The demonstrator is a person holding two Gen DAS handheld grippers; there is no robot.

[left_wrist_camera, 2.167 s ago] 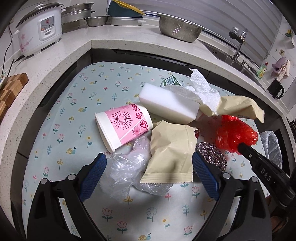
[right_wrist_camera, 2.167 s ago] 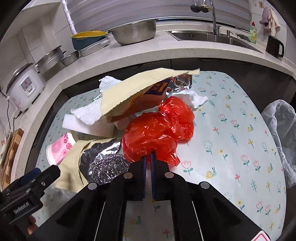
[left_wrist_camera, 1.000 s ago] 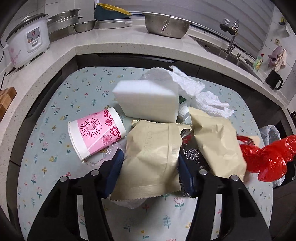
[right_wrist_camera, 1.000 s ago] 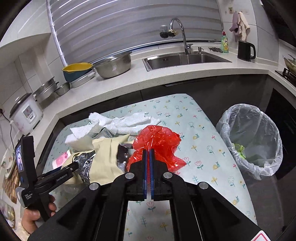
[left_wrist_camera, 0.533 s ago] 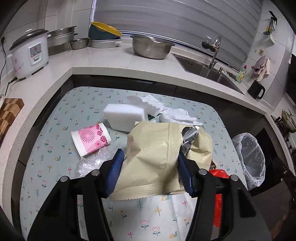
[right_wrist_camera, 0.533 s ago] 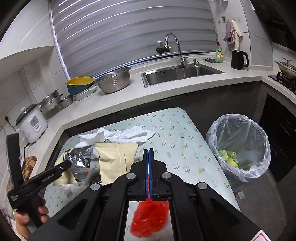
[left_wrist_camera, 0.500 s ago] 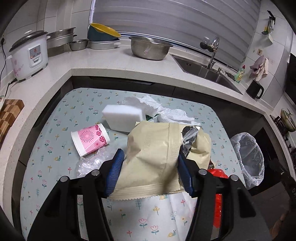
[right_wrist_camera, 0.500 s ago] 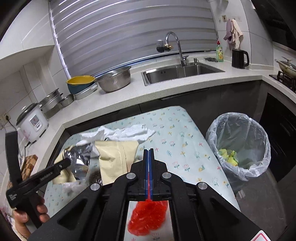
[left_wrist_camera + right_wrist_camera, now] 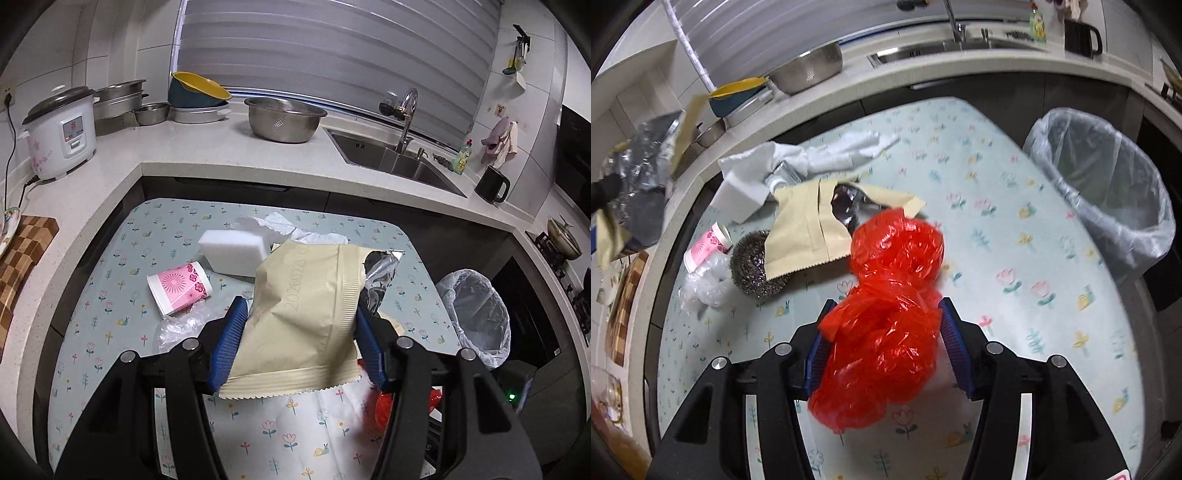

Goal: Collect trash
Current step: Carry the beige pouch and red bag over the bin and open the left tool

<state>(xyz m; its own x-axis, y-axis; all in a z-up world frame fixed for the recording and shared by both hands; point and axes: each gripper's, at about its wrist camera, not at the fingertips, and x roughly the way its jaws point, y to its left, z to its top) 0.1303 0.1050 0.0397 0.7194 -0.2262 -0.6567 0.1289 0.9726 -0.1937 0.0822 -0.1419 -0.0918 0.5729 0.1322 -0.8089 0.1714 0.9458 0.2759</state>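
The right gripper [image 9: 882, 347], jaws spread around the red plastic bag [image 9: 886, 314], sits nearer the lined bin [image 9: 1108, 184] at upper right; the left gripper [image 9: 299, 332] clamps a beige pouch [image 9: 306, 314].

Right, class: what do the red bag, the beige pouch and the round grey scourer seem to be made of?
Crumpled red bag between the right tool's fingers: thin plastic film, glossy and translucent, sharp creases.
Flat beige pouch in the left tool: matte, paper-like outside, crimped zigzag seal; lining unclear.
Round grey scourer: looks like coiled steel wire, glinting metallic.
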